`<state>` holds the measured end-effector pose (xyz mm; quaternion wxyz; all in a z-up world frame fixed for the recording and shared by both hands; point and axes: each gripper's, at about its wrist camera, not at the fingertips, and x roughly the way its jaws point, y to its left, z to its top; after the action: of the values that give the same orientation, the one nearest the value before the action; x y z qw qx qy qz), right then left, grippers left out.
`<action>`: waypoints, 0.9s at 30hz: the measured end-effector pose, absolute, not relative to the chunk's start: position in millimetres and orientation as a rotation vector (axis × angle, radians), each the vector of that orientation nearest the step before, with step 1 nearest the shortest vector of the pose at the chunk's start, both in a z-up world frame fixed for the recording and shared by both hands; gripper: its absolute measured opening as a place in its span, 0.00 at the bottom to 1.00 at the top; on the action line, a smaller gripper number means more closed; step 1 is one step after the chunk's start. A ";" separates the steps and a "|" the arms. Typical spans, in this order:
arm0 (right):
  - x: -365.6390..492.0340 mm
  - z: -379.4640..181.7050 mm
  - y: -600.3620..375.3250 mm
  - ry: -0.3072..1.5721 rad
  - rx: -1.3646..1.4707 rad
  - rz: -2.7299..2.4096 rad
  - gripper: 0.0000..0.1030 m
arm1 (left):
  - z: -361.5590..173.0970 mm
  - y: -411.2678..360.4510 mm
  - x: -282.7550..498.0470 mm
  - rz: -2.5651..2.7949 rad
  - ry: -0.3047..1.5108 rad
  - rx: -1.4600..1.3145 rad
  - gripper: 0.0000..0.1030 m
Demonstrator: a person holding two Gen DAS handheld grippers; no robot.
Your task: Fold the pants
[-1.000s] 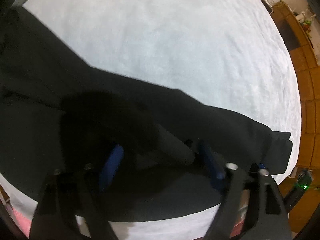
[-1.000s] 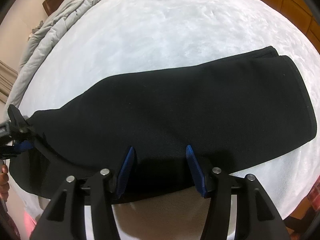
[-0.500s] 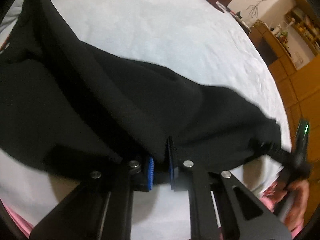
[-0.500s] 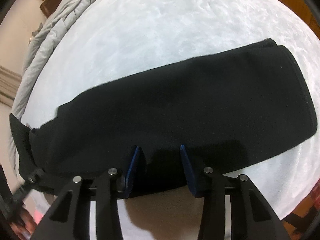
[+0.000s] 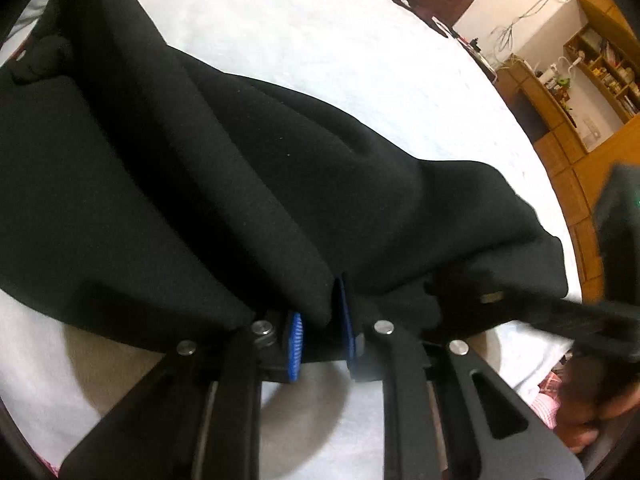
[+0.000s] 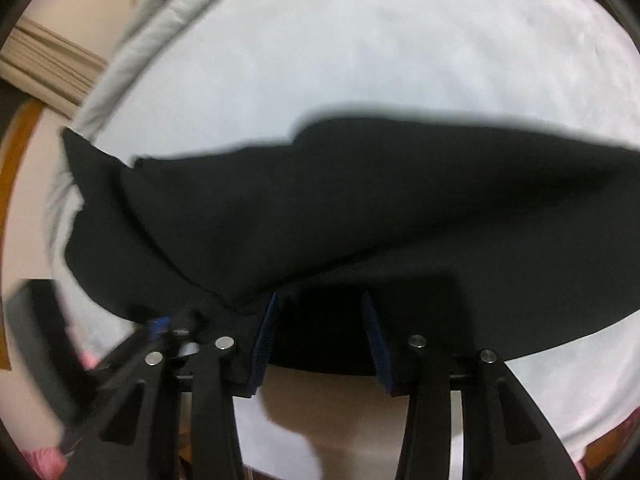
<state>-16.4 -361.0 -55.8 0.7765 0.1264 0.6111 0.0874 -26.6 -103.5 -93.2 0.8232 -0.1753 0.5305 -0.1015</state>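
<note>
Black pants (image 5: 240,184) lie across a white bed sheet (image 5: 340,40). My left gripper (image 5: 320,316) is shut on the near edge of the pants; cloth bunches between its blue pads (image 5: 295,336) and is lifted into folds. In the right wrist view the pants (image 6: 360,208) stretch across the sheet (image 6: 360,40), with the left end raised. My right gripper (image 6: 318,332) has its blue pads (image 6: 264,336) apart on either side of the near hem; the cloth lies between them, not pinched. The left gripper (image 6: 168,326) shows at the lower left, blurred.
A grey duvet (image 6: 132,40) lies along the far side of the bed. Wooden shelves and cabinets (image 5: 588,92) stand beyond the bed's right side. The right gripper's body (image 5: 580,316) and the person's hand cross the lower right of the left wrist view.
My left gripper closed on the pants' edge and lifted it toward the right gripper. My right gripper's pads narrowed slightly, then stayed apart; the views tilted up.
</note>
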 end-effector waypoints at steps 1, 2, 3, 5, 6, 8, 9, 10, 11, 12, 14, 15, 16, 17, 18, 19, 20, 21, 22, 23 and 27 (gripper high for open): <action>-19.4 -57.3 -357.9 1.303 0.245 0.176 0.45 | -93.5 -100.0 -21.3 -0.223 1.145 -0.380 0.24; -23.1 -56.1 -355.2 1.296 0.225 0.170 0.46 | -90.5 -95.5 -13.5 -0.218 1.172 -0.391 0.38; -26.1 -54.1 -351.9 1.291 0.204 0.161 0.46 | -85.8 -91.1 -11.0 -0.200 1.180 -0.393 0.58; -28.9 -53.2 -346.5 1.282 0.191 0.141 0.47 | -73.7 -71.5 -9.9 -0.102 1.184 -0.352 0.76; -28.8 -53.1 -346.0 1.279 0.188 0.135 0.48 | -67.8 -64.8 -5.4 -0.079 1.180 -0.346 0.76; -30.3 -52.9 -347.2 1.272 0.196 0.122 0.49 | -57.1 -52.2 7.4 -0.023 1.180 -0.332 0.78; -31.1 -52.8 -347.4 1.269 0.193 0.117 0.49 | -53.4 -43.7 15.4 0.001 1.177 -0.331 0.78; -31.9 -52.6 -348.0 1.267 0.191 0.114 0.49 | -50.9 -39.1 20.9 0.016 1.176 -0.331 0.78; -32.8 -52.5 -348.4 1.264 0.189 0.110 0.49 | -47.7 -32.2 31.1 0.047 1.184 -0.323 0.78; -33.7 -52.2 -349.4 1.262 0.189 0.108 0.49 | -44.0 -27.1 42.4 0.065 1.187 -0.325 0.79; -34.7 -51.6 -350.2 1.261 0.191 0.108 0.49 | -36.2 -18.2 62.0 0.100 1.185 -0.304 0.80; -35.4 -51.3 -350.8 1.261 0.192 0.109 0.49 | -33.1 -14.7 72.1 0.125 1.186 -0.283 0.81; -36.0 -51.0 -352.3 1.260 0.193 0.110 0.49 | -31.0 -9.6 83.1 0.147 1.194 -0.258 0.82; -37.5 -50.4 -356.5 1.260 0.192 0.111 0.49 | -30.3 -12.7 90.0 0.162 1.202 -0.241 0.82; -38.6 -51.2 -357.1 1.259 0.193 0.110 0.49 | -31.2 -9.6 96.6 0.179 1.211 -0.228 0.84; -39.5 -51.0 -358.8 1.257 0.193 0.110 0.49 | -31.9 -7.3 104.9 0.197 1.224 -0.214 0.84; -36.9 -51.6 -355.5 1.256 0.193 0.110 0.49 | -36.4 -3.4 114.9 0.213 1.252 -0.202 0.84; -36.9 -52.3 -353.4 1.255 0.193 0.110 0.49 | -42.0 0.1 121.8 0.222 1.282 -0.202 0.84; -37.6 -52.0 -355.0 1.254 0.195 0.111 0.49 | -45.9 3.1 124.9 0.219 1.297 -0.217 0.81; -28.3 -55.5 -338.0 1.254 0.195 0.111 0.49 | -51.2 8.9 126.1 0.200 1.308 -0.262 0.63; -27.4 -59.0 -339.3 1.255 0.196 0.118 0.49 | -61.7 24.9 107.2 0.142 1.313 -0.425 0.12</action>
<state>-27.4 -339.3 -59.0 0.8035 0.0917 0.5856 0.0549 107.2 24.9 -61.7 0.7689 -0.1961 0.6051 0.0653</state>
